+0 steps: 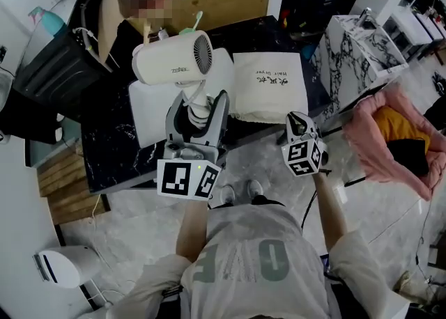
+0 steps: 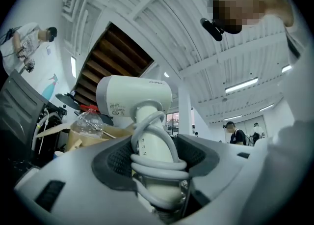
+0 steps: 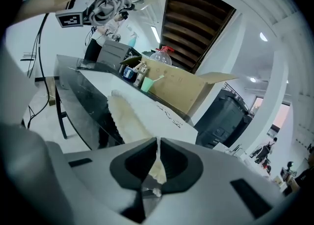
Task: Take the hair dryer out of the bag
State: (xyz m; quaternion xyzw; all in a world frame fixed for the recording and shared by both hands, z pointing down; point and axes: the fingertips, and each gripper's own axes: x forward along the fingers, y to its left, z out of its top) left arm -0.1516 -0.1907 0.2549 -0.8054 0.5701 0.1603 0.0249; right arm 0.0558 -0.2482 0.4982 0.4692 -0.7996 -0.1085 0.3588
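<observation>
The hair dryer (image 1: pixel 171 60) is held out of the bag (image 1: pixel 268 84), raised over the table (image 1: pixel 111 150) near its front edge; its handle, wound with the cord (image 2: pixel 157 167), is clamped between the widely spread jaws of the left gripper (image 1: pixel 197 112); the right gripper (image 3: pixel 158 162) jaws are pressed almost together, pinching the bag's near hem; the bag is laid flat by the table's front right corner.

The white bag (image 1: pixel 268 88) carries "Hair dryer" under a few characters, upside down in the head view. The hair dryer (image 1: pixel 171 62) has barrel print too small to read, and its handle (image 2: pixel 153 146) is marked 2, 1, 0. The person's shirt (image 1: pixel 258 262) shows "OF".
</observation>
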